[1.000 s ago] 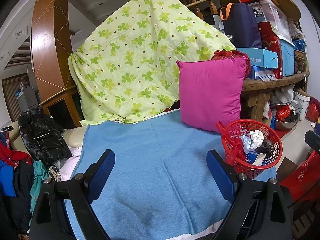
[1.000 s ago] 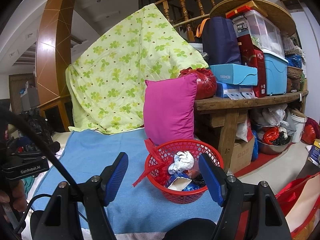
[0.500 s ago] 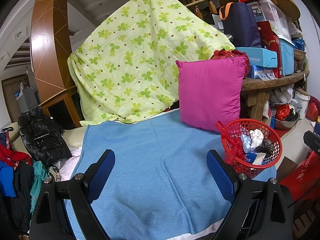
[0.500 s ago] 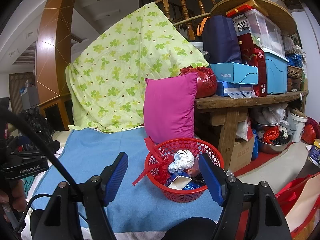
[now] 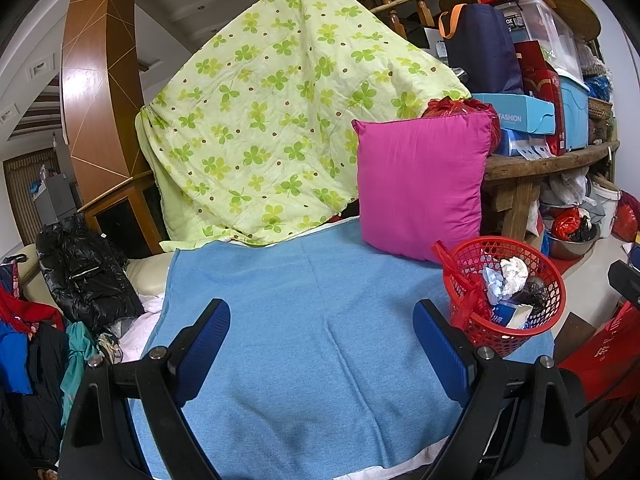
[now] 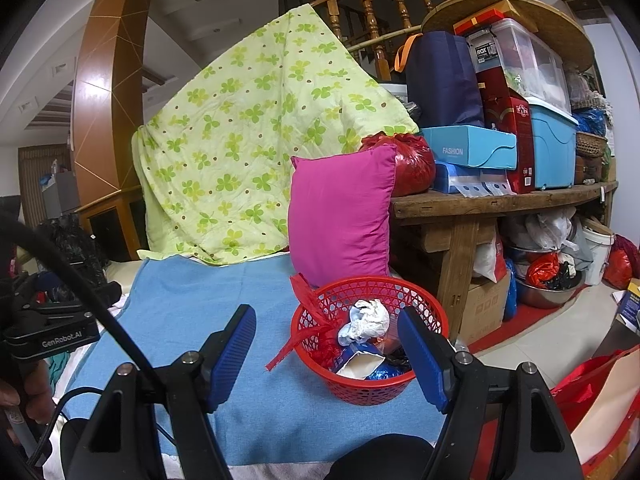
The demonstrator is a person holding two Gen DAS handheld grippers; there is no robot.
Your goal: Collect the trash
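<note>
Plainly, what mattered was where the red mesh basket (image 6: 368, 340) sat relative to the two pairs of jaws. It stood upright on the blue blanket (image 5: 312, 320), near that blanket's right-hand edge and just in front of the magenta cushion (image 5: 420, 184), and it already held the trash: a crumpled white paper wad (image 6: 366, 320), a flattened carton (image 6: 356, 364), something dark and something blue beneath. A red plastic strip (image 6: 304, 332) trailed over its left rim. No loose litter showed on the open blanket in either view. The right gripper (image 6: 328, 360) was the nearer one: seen from its wrist, the basket lay straight ahead and slightly low, framed between the blue pads, though whether the tips had drawn level with the rim could not be told. Its jaws stood apart, holding nothing. The left gripper (image 5: 322, 352) pointed at bare blanket, with the basket (image 5: 504, 292) off beyond its right-hand finger; its jaws were spread wider and were likewise empty. The basket was round, so it offered no long axis to line up with; a grip would probably have had to fall on the rim or wall. Judged from this layout, the collecting looked close to done, and any lift of the basket would most naturally have fallen to the right hand.
</note>
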